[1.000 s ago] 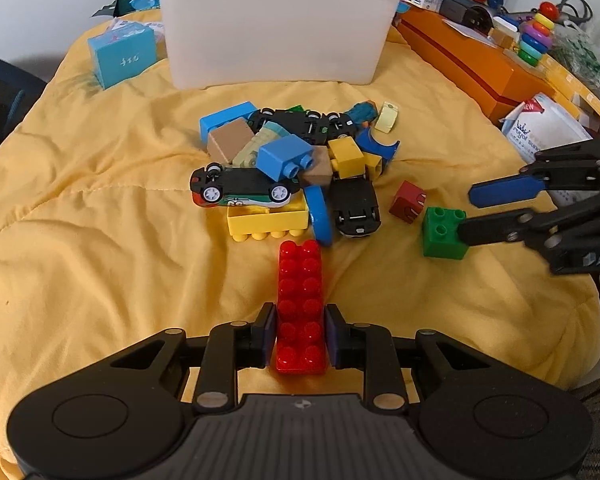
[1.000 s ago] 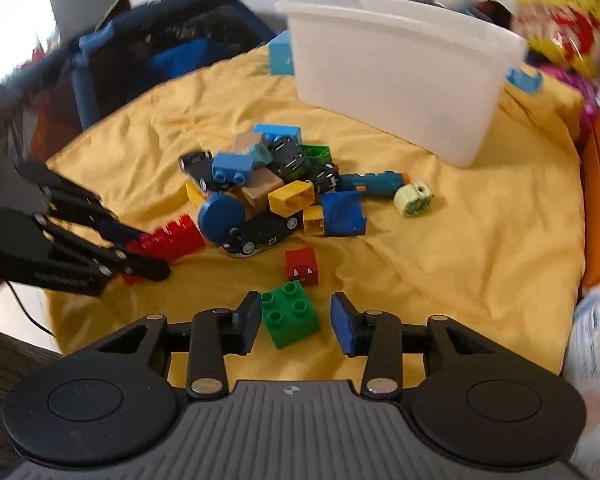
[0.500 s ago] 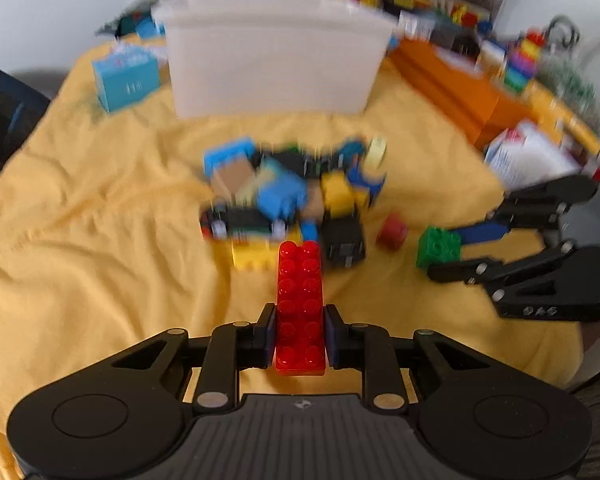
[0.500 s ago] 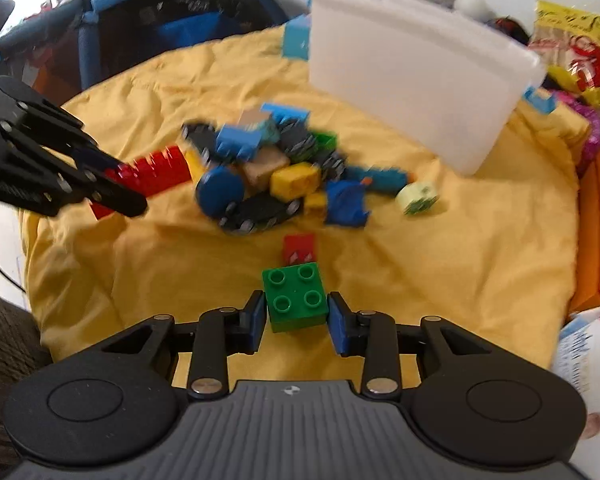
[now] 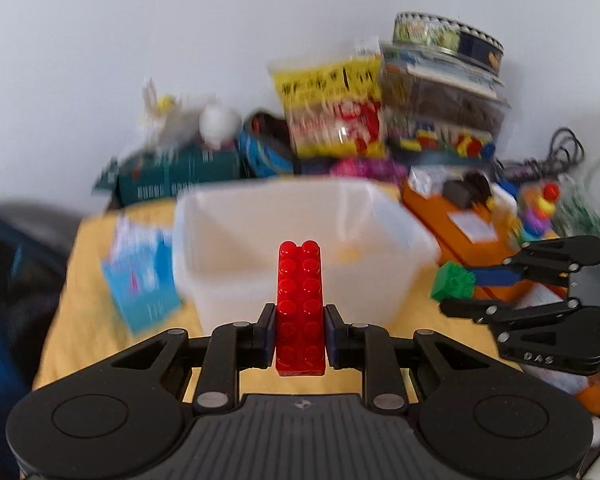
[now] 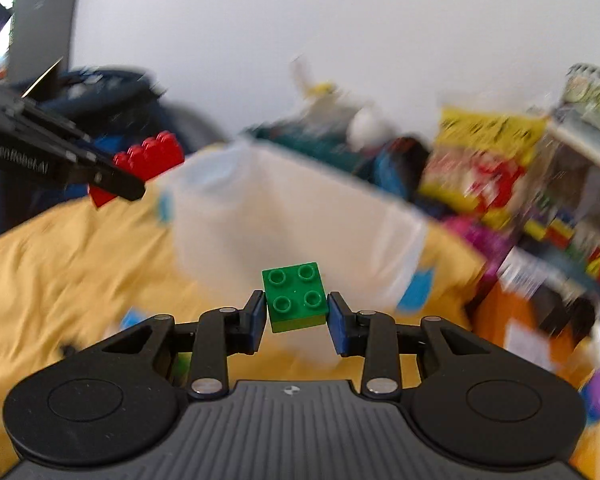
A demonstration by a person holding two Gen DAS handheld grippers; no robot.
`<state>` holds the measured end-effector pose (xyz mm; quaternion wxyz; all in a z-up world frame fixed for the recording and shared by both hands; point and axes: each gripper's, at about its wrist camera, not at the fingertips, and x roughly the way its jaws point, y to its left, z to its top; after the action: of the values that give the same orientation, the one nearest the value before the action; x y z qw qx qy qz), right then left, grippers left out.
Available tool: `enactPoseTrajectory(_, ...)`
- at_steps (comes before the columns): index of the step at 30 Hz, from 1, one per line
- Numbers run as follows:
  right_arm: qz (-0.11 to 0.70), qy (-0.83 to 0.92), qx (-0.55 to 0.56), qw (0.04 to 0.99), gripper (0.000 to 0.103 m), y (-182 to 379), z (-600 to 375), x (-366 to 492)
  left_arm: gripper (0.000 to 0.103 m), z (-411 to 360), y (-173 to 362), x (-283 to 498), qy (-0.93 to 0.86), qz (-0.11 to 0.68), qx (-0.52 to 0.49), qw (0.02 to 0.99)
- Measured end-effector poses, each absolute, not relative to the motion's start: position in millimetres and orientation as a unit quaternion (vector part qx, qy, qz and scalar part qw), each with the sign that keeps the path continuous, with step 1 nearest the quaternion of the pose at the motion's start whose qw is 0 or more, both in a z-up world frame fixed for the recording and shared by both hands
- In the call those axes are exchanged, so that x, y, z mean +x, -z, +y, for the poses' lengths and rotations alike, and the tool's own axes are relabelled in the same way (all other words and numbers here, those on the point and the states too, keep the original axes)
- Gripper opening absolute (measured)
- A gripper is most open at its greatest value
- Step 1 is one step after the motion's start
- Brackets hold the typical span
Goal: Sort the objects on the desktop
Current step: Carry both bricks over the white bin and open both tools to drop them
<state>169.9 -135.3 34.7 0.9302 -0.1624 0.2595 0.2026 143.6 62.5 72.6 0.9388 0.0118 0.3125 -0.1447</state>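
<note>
Red brick [image 5: 300, 300] clamped in the left hand-held gripper [image 5: 300, 330] and green brick [image 6: 295, 297] in the right hand-held gripper [image 6: 296, 316] have risen off the yellow cloth [image 6: 72, 264], now ahead facing the white bin [image 5: 300, 236], ready for dropping.

Glossy plastic red brick [image 5: 300, 304], translucent bin [image 5: 260, 240].

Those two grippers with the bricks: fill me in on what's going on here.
A person is sorting toy bricks with a handheld gripper in each hand. The left gripper is clamped on a long red brick, and the right gripper grips a square green brick. Both bricks are held up in the air in front of the white plastic bin, which stands on the yellow cloth. Neither brick is in the bin yet. The background is motion-blurred.
</note>
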Motion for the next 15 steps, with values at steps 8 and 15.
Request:
enactPoseTrajectory(8,0.261,-0.135,-0.152,0.944,0.037,-40,-119,241,0.027,50,-73,234,0.137,0.300,0.013,0.944)
enactPoseTrajectory(15,0.283,-0.117,-0.198,0.931,0.044,-16,-103,252,0.034,32,-46,268,0.130,0.327,0.021,0.936)
